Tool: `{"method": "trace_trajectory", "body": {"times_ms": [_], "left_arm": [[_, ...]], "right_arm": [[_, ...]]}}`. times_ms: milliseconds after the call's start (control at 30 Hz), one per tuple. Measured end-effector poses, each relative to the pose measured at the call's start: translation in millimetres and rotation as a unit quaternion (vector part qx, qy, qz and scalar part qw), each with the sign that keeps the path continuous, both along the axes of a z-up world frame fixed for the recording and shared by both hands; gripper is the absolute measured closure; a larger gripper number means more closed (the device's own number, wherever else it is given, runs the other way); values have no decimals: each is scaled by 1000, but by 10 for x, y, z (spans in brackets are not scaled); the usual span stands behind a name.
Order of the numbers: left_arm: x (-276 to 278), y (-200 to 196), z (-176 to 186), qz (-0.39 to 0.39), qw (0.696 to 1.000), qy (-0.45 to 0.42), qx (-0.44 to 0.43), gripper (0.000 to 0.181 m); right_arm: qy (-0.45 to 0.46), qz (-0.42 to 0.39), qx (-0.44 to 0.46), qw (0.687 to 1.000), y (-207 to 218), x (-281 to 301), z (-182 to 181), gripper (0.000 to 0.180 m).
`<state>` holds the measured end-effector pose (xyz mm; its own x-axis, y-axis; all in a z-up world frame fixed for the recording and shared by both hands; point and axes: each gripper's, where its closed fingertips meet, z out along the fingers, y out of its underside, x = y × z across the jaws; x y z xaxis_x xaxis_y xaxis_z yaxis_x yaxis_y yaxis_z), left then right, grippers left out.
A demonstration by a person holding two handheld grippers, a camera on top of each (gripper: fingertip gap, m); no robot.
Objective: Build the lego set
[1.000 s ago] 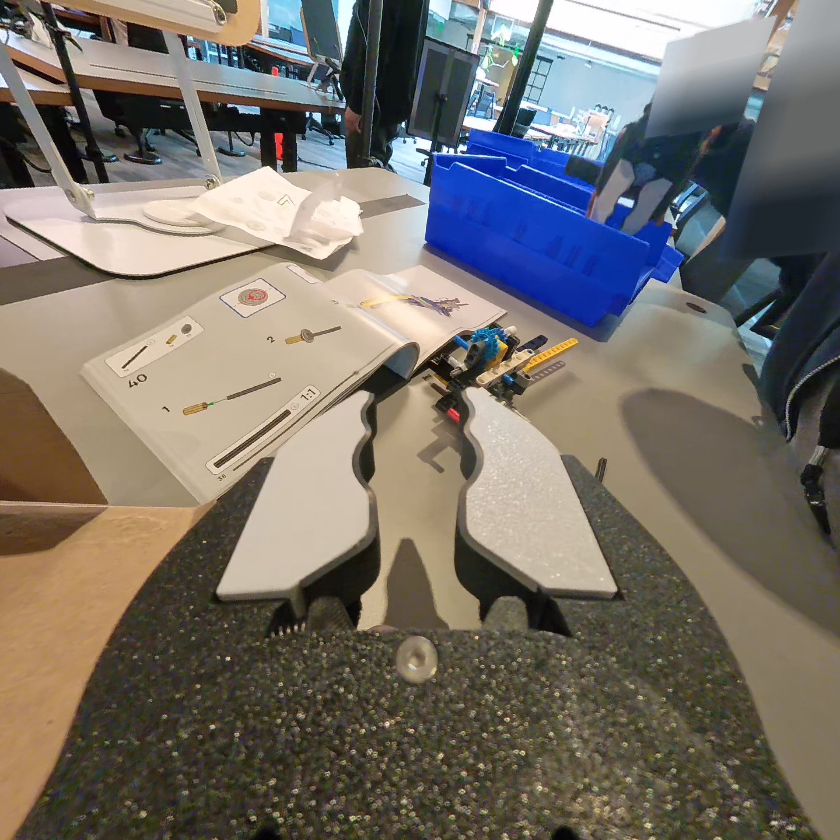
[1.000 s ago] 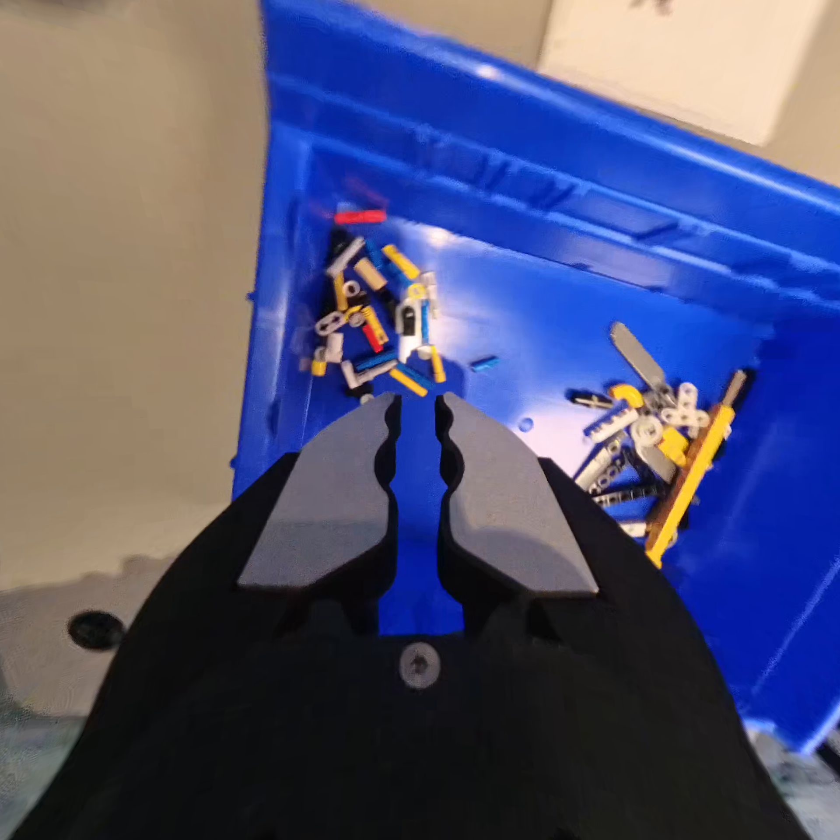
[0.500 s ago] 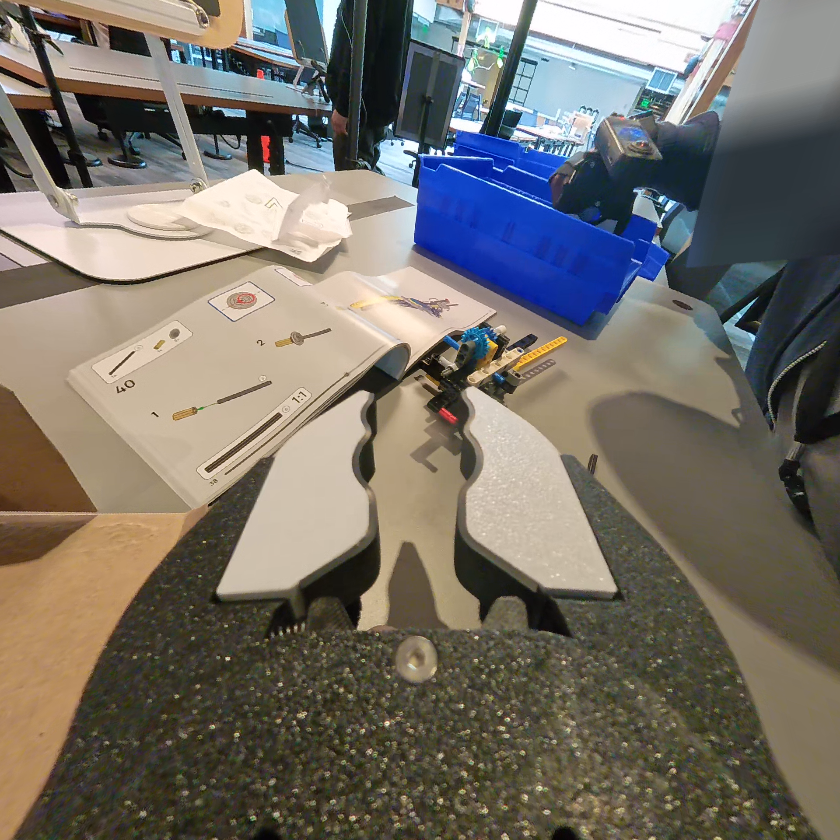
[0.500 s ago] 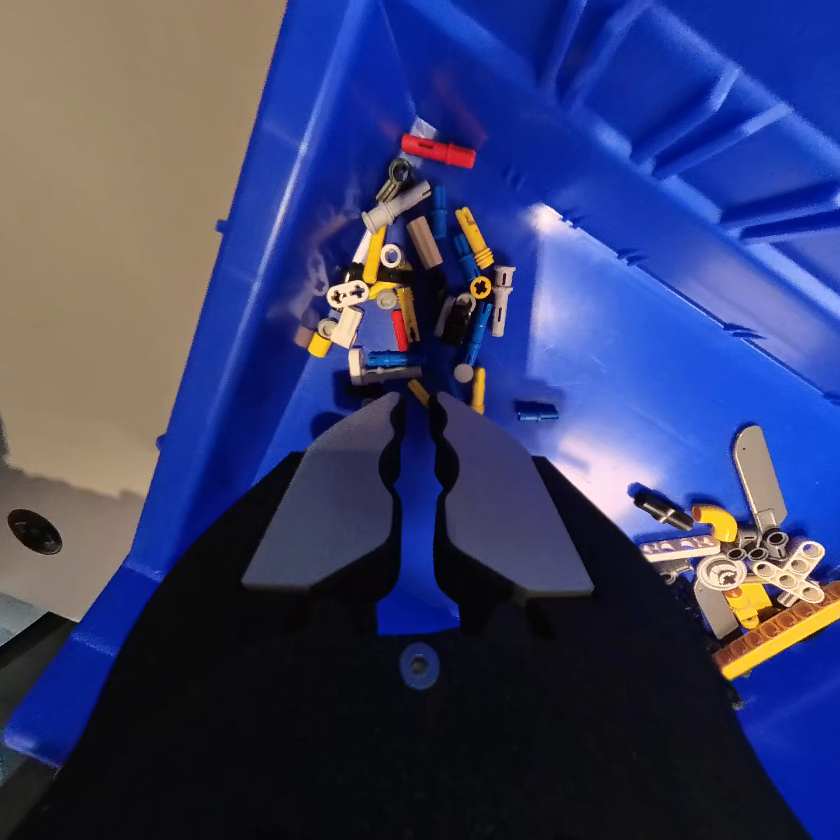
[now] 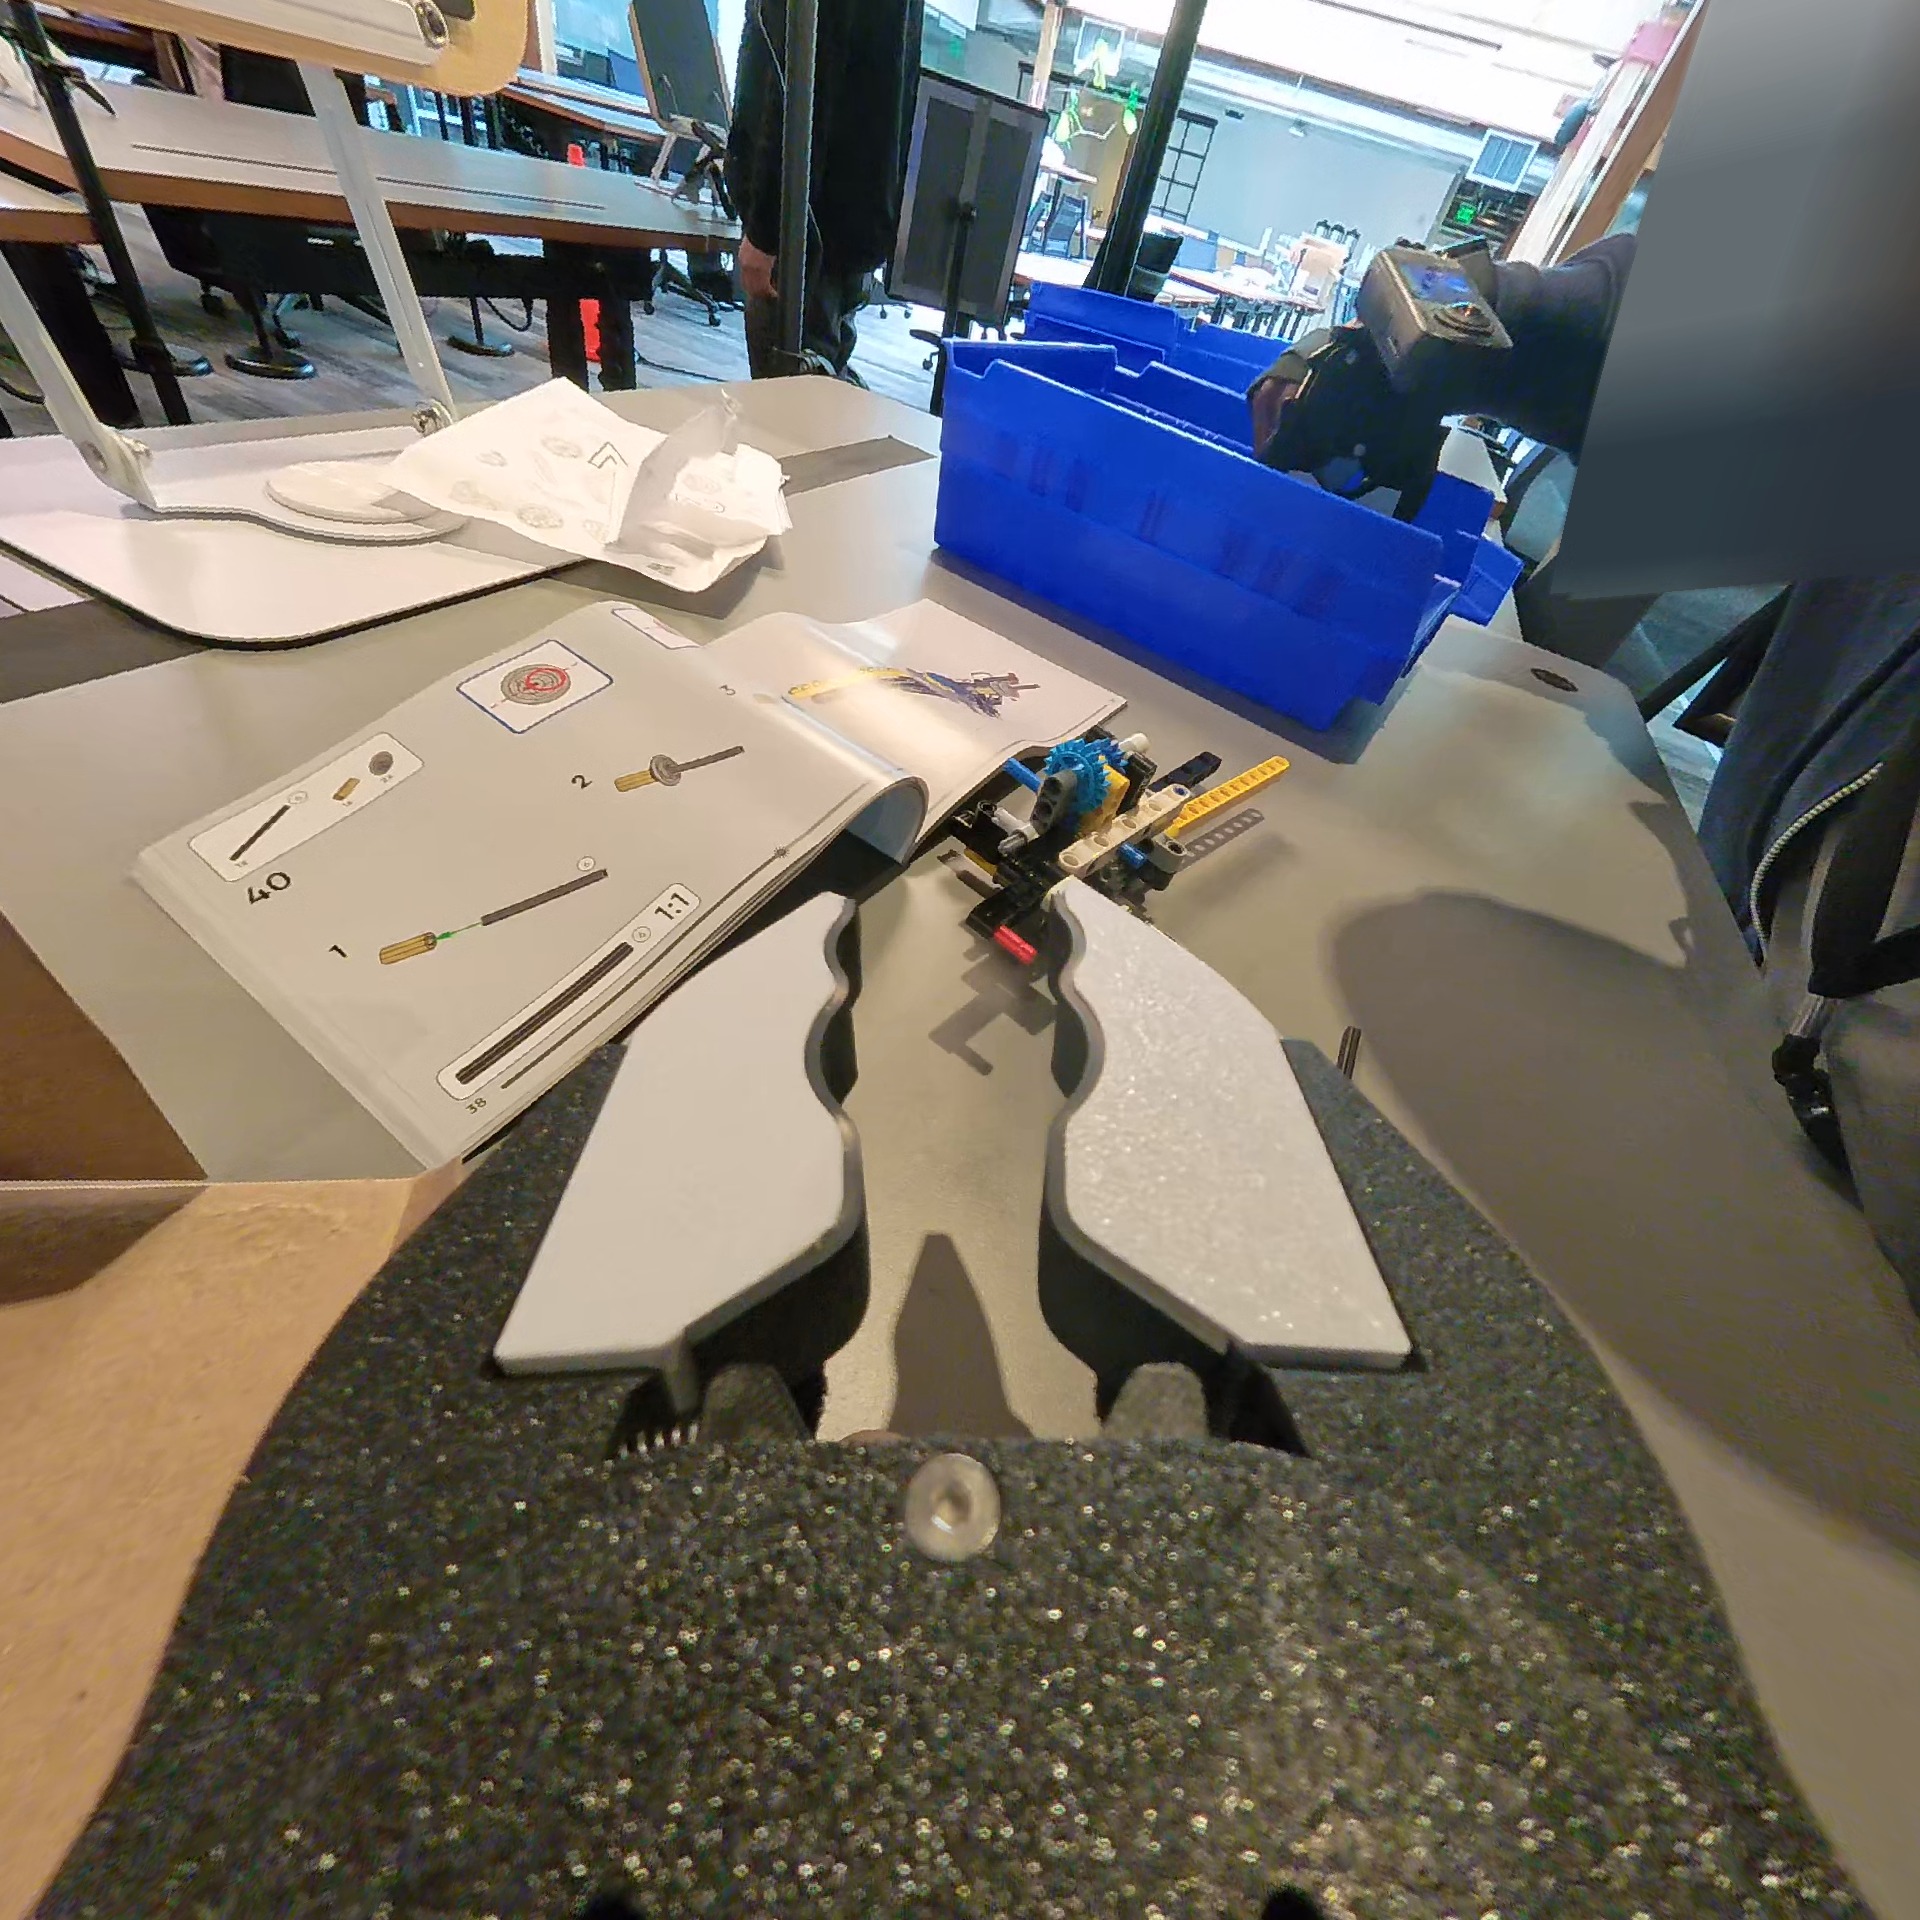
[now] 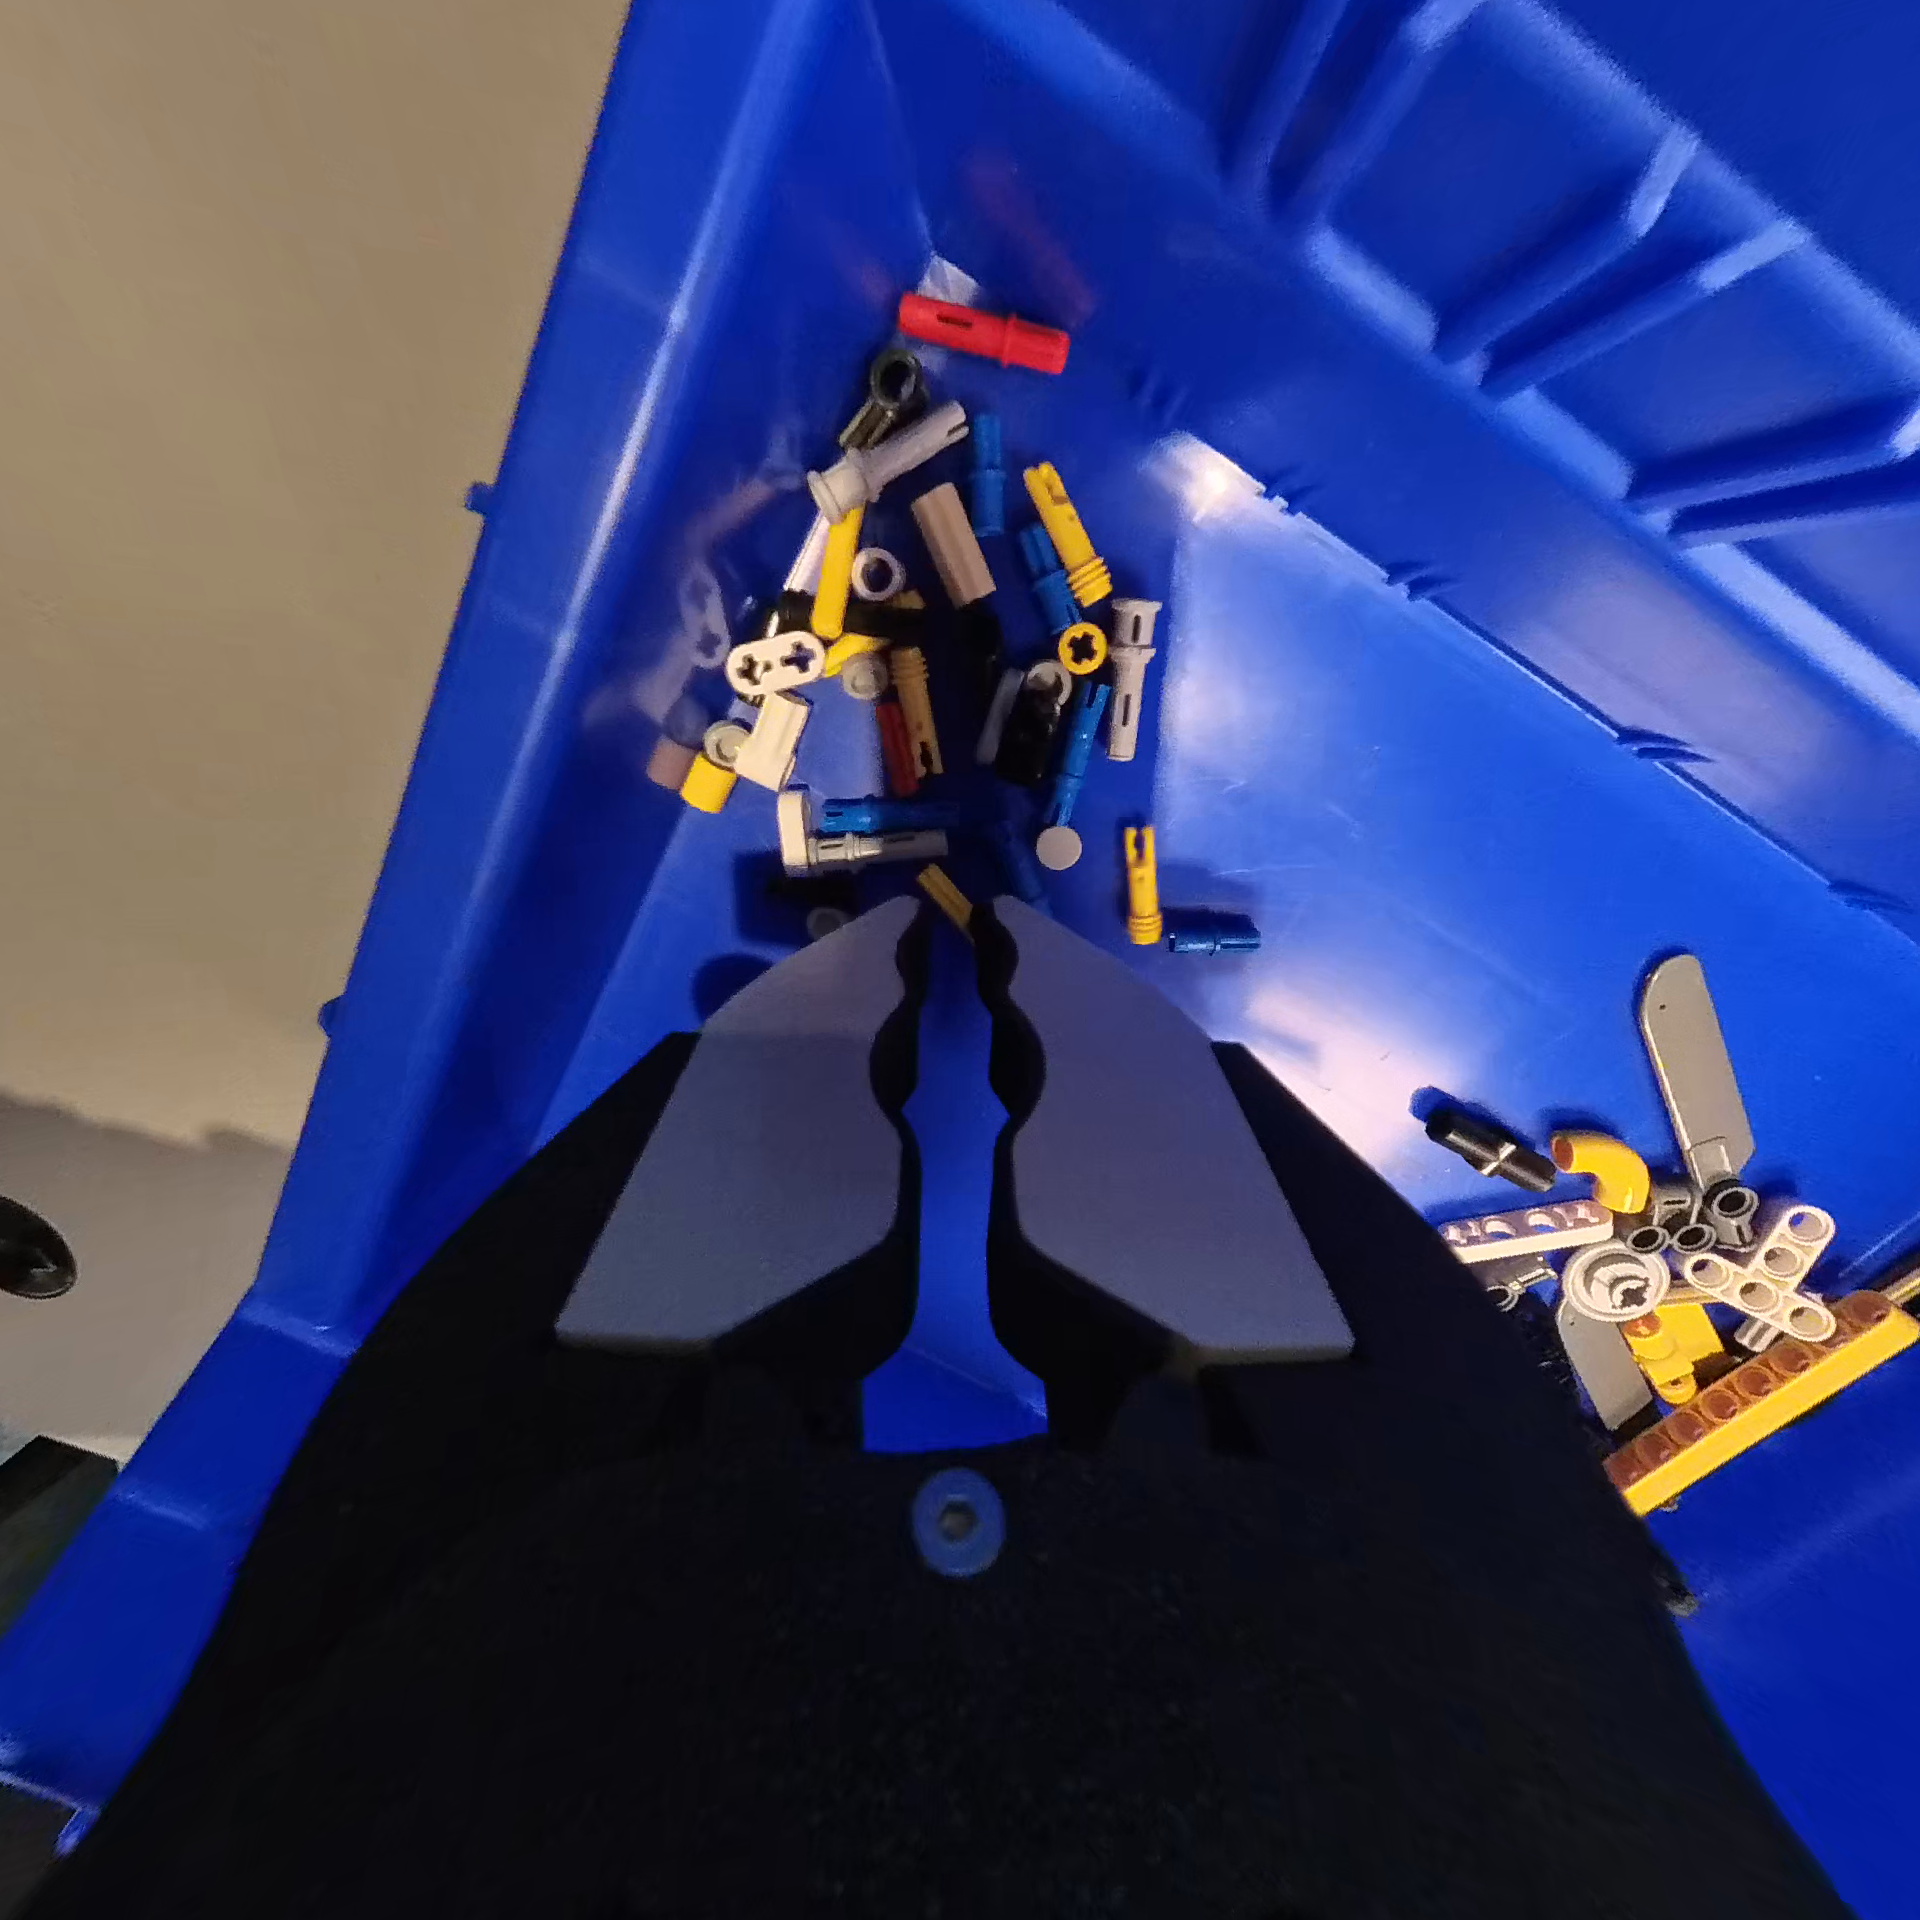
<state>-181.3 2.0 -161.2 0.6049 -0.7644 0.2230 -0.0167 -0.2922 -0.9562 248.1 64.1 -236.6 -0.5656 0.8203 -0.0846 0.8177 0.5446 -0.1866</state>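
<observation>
My left gripper [image 5: 951, 920] is open and empty, low over the grey table [image 5: 1455, 1039]. The partly built lego model [image 5: 1101, 821], with a blue gear and a yellow beam, lies just beyond its fingertips. The open instruction booklet [image 5: 520, 831] lies to its left. My right gripper [image 6: 948, 914] is inside the blue bin [image 6: 1455, 727], jaws a narrow gap apart. A yellow pin [image 6: 940, 888] lies between the tips at the near edge of a pile of small pins and connectors [image 6: 935, 665]. From the left wrist view the right gripper [image 5: 1351, 416] shows reaching into the bin [image 5: 1195, 540].
A second pile with a yellow beam and grey parts [image 6: 1704, 1278] lies at the bin's right. A red pin [image 6: 982, 330] sits in the far corner. A cardboard box [image 5: 104, 1455] is at my near left. A white stand base [image 5: 260, 561] and crumpled bags [image 5: 623, 488] lie behind the booklet.
My right gripper went deeper into the bin toward the left pile and its jaws narrowed around the yellow pin. The left gripper stayed nearly still and open.
</observation>
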Motion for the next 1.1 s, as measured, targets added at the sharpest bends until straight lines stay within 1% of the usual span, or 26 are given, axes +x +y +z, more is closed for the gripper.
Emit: {"method": "trace_trajectory", "body": {"times_ms": [433, 633, 900, 1100], "left_arm": [[1, -1, 2, 0, 1000, -1, 0, 147], [0, -1, 3, 0, 1000, -1, 1, 147], [3, -5, 1, -2, 1000, -1, 0, 147], [2, -5, 2, -2, 1000, -1, 1, 147]], "right_arm": [[12, 2, 5, 1000, 30, -11, 10, 172], [1, -7, 0, 1000, 4, 15, 9, 172], [15, -14, 5, 1000, 13, 0, 90, 172], [4, 1, 15, 1000, 19, 14, 17, 172]]}}
